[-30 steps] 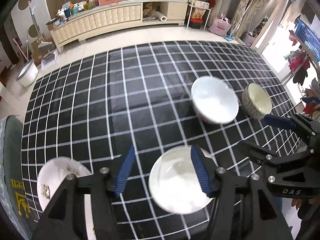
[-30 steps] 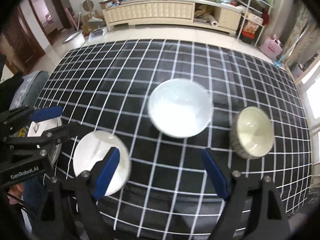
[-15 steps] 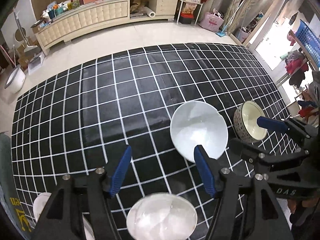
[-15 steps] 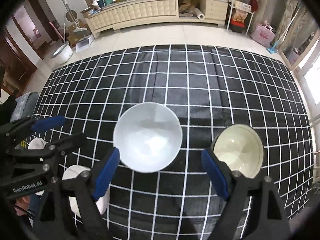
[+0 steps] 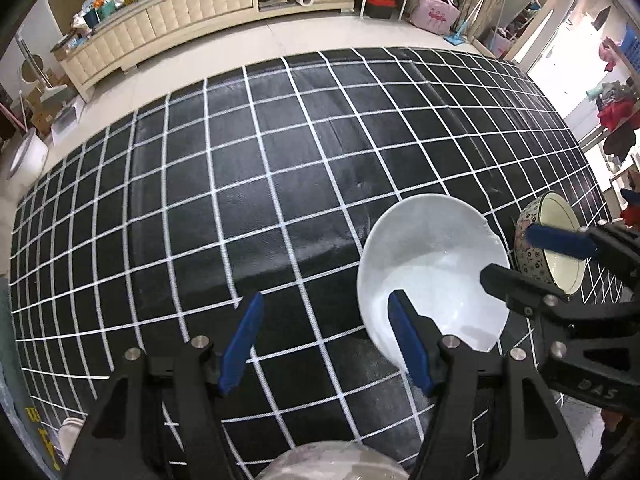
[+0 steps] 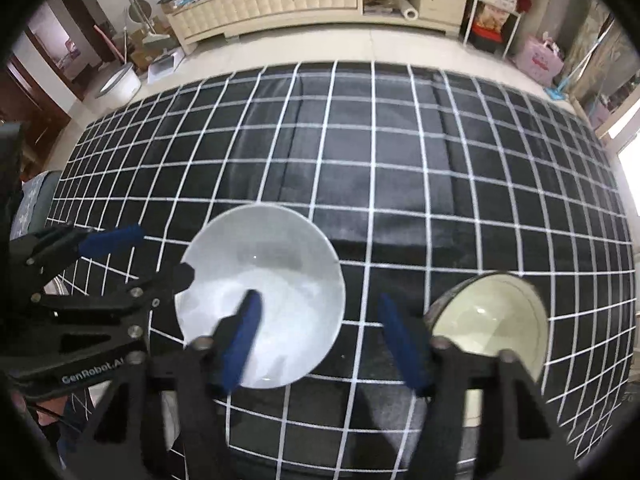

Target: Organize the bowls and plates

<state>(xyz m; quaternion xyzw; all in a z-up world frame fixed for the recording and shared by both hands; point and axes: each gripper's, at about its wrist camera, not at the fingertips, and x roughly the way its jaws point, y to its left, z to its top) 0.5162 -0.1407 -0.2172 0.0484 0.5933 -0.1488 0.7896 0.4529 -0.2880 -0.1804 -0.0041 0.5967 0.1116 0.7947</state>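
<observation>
The black grid tablecloth (image 6: 400,152) covers the whole work surface. The white bowl (image 6: 276,280) serves as landmark and sits toward the cloth's near edge. Just to the right of the white bowl, near but apart from it, stands the patterned bowl (image 6: 492,320) with its cream inside. Nearer than the white bowl, at the bottom rim of the left wrist view, a pale dish (image 5: 332,462) shows only as a sliver, and off to the left of it a scrap of another white piece (image 5: 72,426) peeks out; neither can be told apart as plate or bowl.

The right gripper (image 6: 320,336) hangs above the white bowl with its claw wide, holding nothing; one blue pad (image 6: 244,332) lies over the bowl's inside and the other over the cloth between the two bowls. The left gripper (image 5: 324,340) is wide too and empty, its right-hand pad (image 5: 408,340) over the white bowl's left rim.

The step in hand looks like grasping the white bowl by its right wall. To do it well, lower straight so the rim passes between the pads, seat deep before closing, and keep the outer pad clear of the patterned bowl. The glazed wall is likely slick, so lift level and keep the left gripper out of the path.
</observation>
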